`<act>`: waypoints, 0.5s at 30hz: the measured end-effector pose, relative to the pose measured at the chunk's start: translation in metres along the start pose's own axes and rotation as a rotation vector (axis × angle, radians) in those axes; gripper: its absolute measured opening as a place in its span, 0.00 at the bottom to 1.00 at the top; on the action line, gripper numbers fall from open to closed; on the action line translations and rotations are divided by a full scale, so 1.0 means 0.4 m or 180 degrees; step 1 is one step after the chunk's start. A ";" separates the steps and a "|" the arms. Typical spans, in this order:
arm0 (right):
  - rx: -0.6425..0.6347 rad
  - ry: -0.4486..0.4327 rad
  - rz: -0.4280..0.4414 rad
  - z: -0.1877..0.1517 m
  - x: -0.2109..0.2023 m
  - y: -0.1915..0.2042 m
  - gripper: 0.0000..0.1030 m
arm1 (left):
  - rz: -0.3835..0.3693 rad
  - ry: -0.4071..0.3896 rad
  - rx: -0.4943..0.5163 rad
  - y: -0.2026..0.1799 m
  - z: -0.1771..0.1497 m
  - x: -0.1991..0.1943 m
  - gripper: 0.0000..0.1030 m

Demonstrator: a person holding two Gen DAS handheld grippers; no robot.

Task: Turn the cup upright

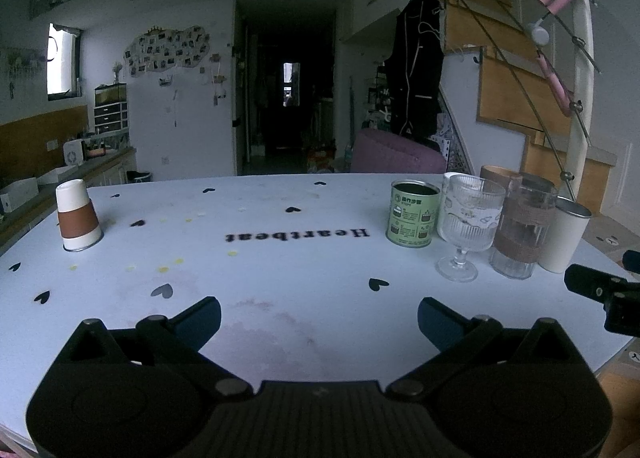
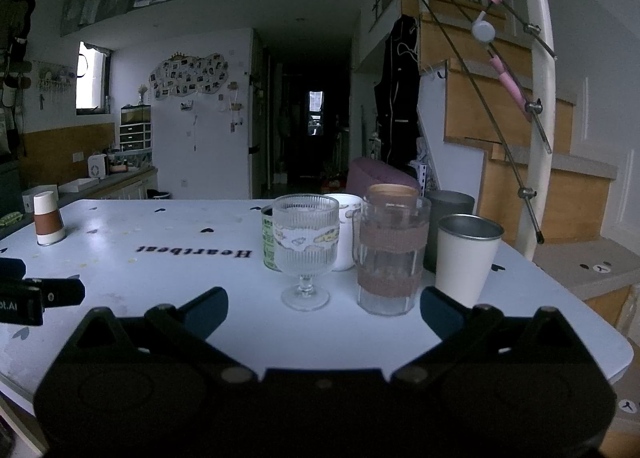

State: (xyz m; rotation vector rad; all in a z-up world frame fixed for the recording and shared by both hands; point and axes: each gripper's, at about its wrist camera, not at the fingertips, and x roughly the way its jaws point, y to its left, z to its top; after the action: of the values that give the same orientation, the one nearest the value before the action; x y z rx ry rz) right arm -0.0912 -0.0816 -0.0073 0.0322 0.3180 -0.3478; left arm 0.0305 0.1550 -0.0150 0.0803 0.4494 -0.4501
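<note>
Pale blue and scattered with black hearts, the bench carries the word "Heartbeat" across its middle, with a dim hallway and a wooden staircase behind. Left tongs hover low over the near edge, spread wide and holding nothing; right tongs do the same a little to their right, also spread and empty. Just ahead of the right tongs stands a cluster of vessels, all upright: a ribbed stemmed glass, which looks empty, and beside it a clear tumbler banded in brown. To the tumbler's right sits a white steel-lined cup, its visible interior bare. Behind the glass are a green tin, open-topped with a dark inside, and a white mug; their contents cannot be made out. Well apart from both tongs, far ahead and to the left, the paper cup, white with a brown sleeve, stands mouth-down near the bench's far left edge.
</note>
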 end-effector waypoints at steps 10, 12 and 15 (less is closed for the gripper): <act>0.0000 0.0002 0.0000 0.000 0.000 -0.001 1.00 | 0.0002 -0.0003 0.0000 -0.001 0.000 0.000 1.00; -0.0010 0.0004 0.0002 0.000 0.000 0.002 1.00 | 0.0002 -0.0004 -0.0002 -0.001 -0.001 0.000 1.00; -0.0012 0.0009 0.0012 -0.003 0.002 0.006 1.00 | 0.0000 -0.0004 -0.0004 -0.001 -0.001 0.000 1.00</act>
State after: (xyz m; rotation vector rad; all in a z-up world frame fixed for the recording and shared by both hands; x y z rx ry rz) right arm -0.0902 -0.0795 -0.0089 0.0295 0.3213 -0.3435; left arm 0.0302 0.1549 -0.0155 0.0787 0.4483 -0.4498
